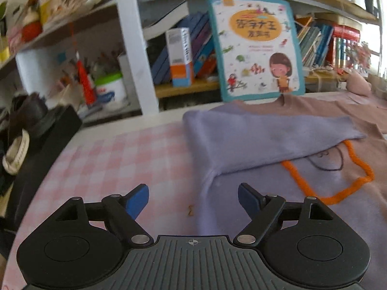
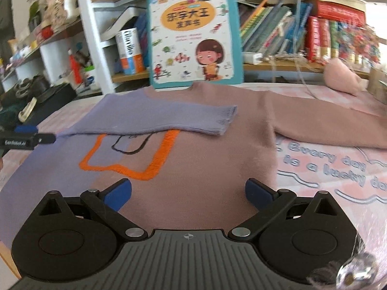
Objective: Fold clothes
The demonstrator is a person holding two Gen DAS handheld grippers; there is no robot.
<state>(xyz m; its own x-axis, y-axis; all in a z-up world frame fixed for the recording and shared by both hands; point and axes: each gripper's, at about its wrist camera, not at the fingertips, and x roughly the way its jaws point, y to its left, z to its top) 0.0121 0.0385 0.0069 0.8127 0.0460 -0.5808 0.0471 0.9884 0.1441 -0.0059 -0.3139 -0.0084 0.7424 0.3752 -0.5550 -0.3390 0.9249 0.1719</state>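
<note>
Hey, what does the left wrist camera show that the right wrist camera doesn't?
Only the left wrist view: the open left claw from behind, above the pink checked tablecloth, nothing between its pads.

Only the right wrist view: the open right claw, the sweater's pink sleeve lying spread out, and the grey lettering on the cloth.

Both: the lilac-and-pink knitted sweater with its orange yarn outline, the lilac sleeve folded across the chest, and the teal-bordered children's book leaning on the shelves.

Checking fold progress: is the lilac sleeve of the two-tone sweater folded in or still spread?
Folded in. The lilac knit sleeve lies across the chest of the lilac-and-mauve sweater, cuff near its middle; the mauve sleeve remains spread.
</note>
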